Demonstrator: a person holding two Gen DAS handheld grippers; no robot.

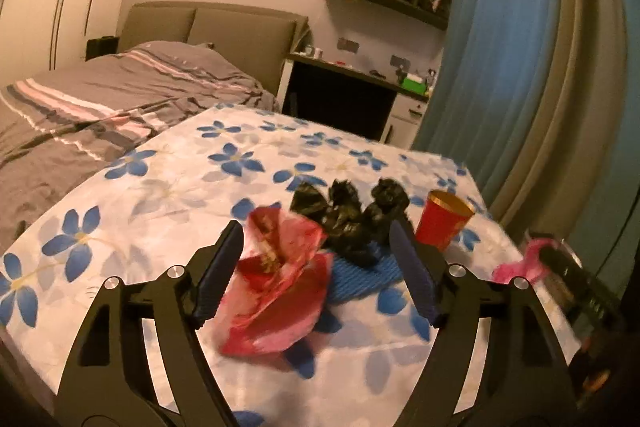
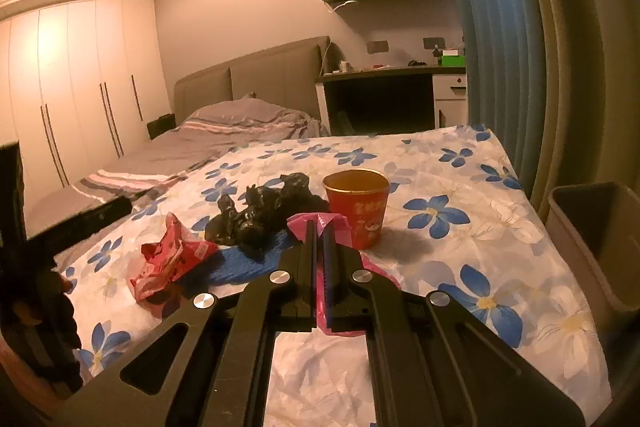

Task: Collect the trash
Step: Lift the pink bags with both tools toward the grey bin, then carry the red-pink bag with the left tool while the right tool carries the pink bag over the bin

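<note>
The bench (image 2: 460,187), draped in a white cloth with blue flowers, fills the ground ahead of both tools. Off its edge, to the right of the right tool (image 2: 320,227), stands a grey waste bin (image 2: 592,239), open at the top. On the cloth, ahead of that tool and slightly right, sits a red paper cup (image 2: 358,211), upright. Ahead and left of it lies a heap of crumpled black plastic bags (image 2: 260,219), resting partly on a blue knitted mat (image 2: 240,263).

The left tool (image 1: 316,255) is released, its jaws spread wide around a crumpled red wrapper (image 1: 276,287) that lies between them on the cloth; the pads do not seem to press on it. The right tool is clenched on a pink plastic scrap (image 2: 320,223), which pokes out beyond the tips and below the jaws.

The step in hand looks like gathering: one piece is caught by the right tool, the left is lined up on the red wrapper. Next, the left jaws would need to close on the wrapper, low enough to catch its bulk, while the pink scrap wants carrying rightward to the bin. The thin wrapper may slip or drag on the cloth.
</note>
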